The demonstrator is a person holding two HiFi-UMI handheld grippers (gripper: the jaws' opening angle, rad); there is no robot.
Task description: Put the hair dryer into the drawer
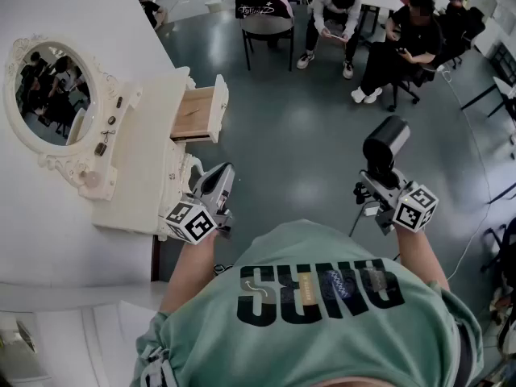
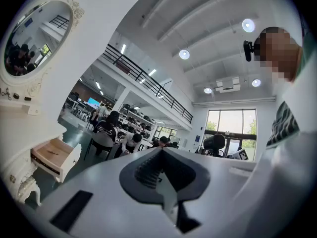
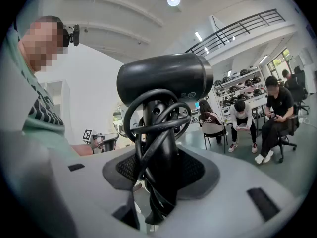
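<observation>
A black hair dryer [image 1: 385, 142] stands upright in my right gripper [image 1: 377, 185], which is shut on its handle; the cord is wound round that handle. The right gripper view shows the dryer [image 3: 163, 78] head above the jaws of the right gripper [image 3: 158, 182], with the handle pressed between the pads. The open wooden drawer [image 1: 196, 113] juts from the cream dressing table [image 1: 145, 160] at the left. My left gripper [image 1: 219, 182] is shut and holds nothing, close to the table's front edge below the drawer. In the left gripper view the drawer [image 2: 52, 155] lies far left of that gripper [image 2: 161, 155].
An oval mirror [image 1: 52, 91] hangs on the white wall above the dressing table. Several people [image 1: 339, 6] sit on chairs [image 1: 266, 27] at desks across the grey floor beyond the drawer. A thin cable [image 1: 476, 232] runs over the floor at the right.
</observation>
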